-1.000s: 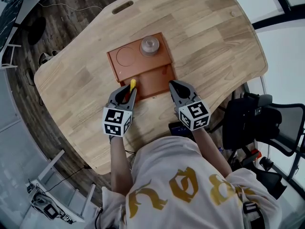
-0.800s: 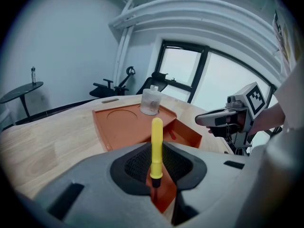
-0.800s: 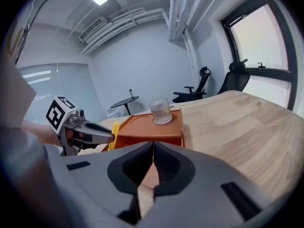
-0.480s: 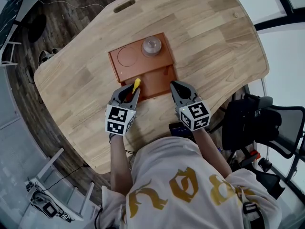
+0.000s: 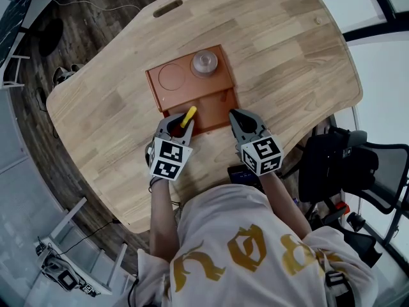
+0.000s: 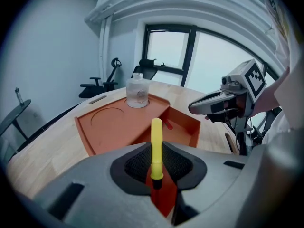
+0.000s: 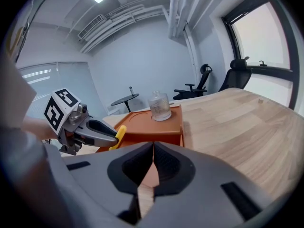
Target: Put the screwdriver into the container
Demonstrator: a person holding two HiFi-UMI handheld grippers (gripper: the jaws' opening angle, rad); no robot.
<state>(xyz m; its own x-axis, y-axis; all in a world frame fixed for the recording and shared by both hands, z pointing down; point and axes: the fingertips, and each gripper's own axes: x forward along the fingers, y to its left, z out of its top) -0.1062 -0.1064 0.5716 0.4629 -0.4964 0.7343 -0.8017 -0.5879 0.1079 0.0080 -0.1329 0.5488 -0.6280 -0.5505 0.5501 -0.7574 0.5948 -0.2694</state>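
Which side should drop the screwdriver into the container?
Left. The left tongs grip the screwdriver, its yellow handle over the container's near compartment; the right tongs are shut, empty, beside it.

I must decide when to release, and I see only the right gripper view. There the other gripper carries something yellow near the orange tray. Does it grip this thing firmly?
Observer: Yes. The left gripper view shows the left gripper with its fingers shut on the slim yellow screwdriver, whose yellow end sticks out beyond them.
Operator: Is it above the deep part of the tray?
Observer: In the head view, the yellow end lies over the near left corner of the sunken compartment of the orange plastic tray.
Operator: Is that compartment free?
Observer: Not fully. A small red thing lies by its far wall; I cannot tell what it is.
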